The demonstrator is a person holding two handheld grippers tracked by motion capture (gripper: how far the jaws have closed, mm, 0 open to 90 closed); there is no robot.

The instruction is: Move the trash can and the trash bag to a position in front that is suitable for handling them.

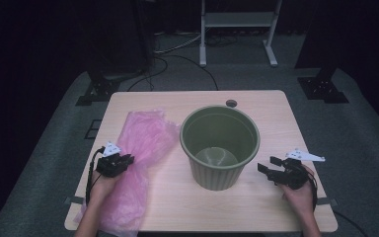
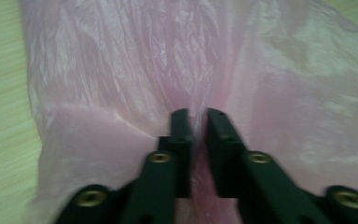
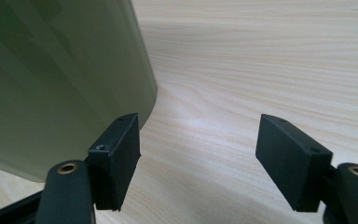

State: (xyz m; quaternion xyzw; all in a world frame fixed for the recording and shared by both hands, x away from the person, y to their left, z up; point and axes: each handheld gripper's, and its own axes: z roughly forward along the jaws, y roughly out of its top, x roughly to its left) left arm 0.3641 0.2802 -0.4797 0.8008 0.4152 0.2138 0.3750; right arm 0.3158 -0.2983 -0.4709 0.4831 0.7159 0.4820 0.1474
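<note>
Pinching pink plastic bag (image 2: 121, 70), left hand-held gripper (image 2: 196, 114) nearly closed

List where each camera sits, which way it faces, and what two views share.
High view: above the person's side, looking forward and down on the table; both forearms, left gripper, right gripper.
Left gripper view: along its jaws, pinched on the pink plastic bag.
Right gripper view: along its open jaws, beside the green bucket.
Shared: the bucket shows in the high and right gripper views.
</note>
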